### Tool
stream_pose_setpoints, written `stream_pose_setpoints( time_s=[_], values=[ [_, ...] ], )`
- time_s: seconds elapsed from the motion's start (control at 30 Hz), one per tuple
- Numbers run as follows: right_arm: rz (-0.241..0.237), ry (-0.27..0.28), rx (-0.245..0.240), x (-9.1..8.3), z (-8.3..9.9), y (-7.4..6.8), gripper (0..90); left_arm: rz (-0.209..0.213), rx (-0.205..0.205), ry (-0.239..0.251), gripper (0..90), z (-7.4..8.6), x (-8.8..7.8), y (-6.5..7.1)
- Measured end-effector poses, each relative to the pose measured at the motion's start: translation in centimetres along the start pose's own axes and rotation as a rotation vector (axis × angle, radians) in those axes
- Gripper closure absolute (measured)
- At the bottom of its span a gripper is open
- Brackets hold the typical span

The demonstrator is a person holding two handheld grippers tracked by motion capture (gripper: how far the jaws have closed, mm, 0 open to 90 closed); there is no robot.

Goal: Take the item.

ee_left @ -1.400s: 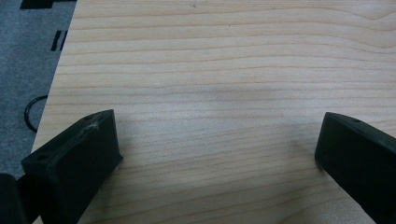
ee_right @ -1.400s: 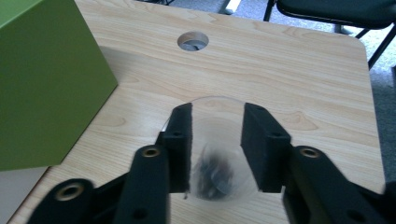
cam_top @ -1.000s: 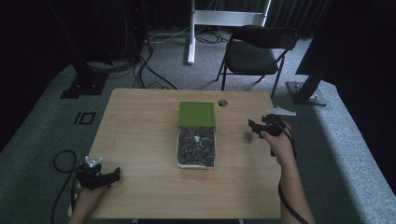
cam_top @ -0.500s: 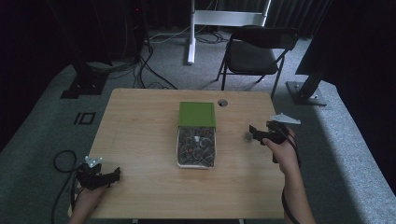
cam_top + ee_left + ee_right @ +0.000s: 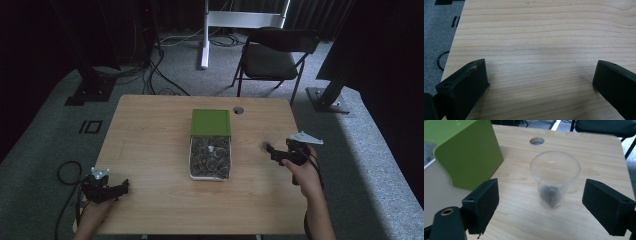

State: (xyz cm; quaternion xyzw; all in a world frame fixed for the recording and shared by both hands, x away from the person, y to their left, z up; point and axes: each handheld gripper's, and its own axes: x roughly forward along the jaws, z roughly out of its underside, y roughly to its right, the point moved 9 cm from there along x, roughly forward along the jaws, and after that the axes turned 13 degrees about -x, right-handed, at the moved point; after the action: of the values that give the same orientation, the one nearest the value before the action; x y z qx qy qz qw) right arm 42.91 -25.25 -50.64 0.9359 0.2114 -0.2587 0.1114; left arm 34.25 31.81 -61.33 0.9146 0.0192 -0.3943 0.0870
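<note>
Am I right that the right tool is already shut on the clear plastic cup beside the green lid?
Not quite: the right tool is open. In the right gripper view its jaws stand apart on either side of the clear plastic cup, touching nothing, beside the green lid.

Clear plastic cup [image 5: 555,178] upright on the surface, dark bits in the bottom, open top. White box [image 5: 210,157] at surface centre, full of dark small pieces, its green lid [image 5: 210,122] flipped open toward 12 o'clock. Cup sits at the box's 3 o'clock, near, not touching.
</note>
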Motion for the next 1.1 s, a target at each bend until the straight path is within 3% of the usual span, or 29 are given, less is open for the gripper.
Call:
stream_pose_setpoints(
  time_s=[0.3,0.7,0.87,1.1],
  values=[
    [-0.012,0.001,0.000,-0.2,2.3,-0.5,14.2,0.000,0.000,0.000,0.3,0.0,0.0,0.0],
    [-0.035,-0.042,-0.038,-0.2,5.7,-1.5,14.1,0.000,-0.001,0.002,0.3,0.0,0.0,0.0],
    [-0.041,-0.052,-0.029,-0.3,7.1,-1.9,14.4,-0.001,0.001,-0.001,0.3,0.0,0.0,0.0],
    [-0.081,-0.067,-0.083,-0.3,8.7,-2.7,14.4,-0.001,0.000,-0.001,0.3,0.0,0.0,0.0]
  ],
)
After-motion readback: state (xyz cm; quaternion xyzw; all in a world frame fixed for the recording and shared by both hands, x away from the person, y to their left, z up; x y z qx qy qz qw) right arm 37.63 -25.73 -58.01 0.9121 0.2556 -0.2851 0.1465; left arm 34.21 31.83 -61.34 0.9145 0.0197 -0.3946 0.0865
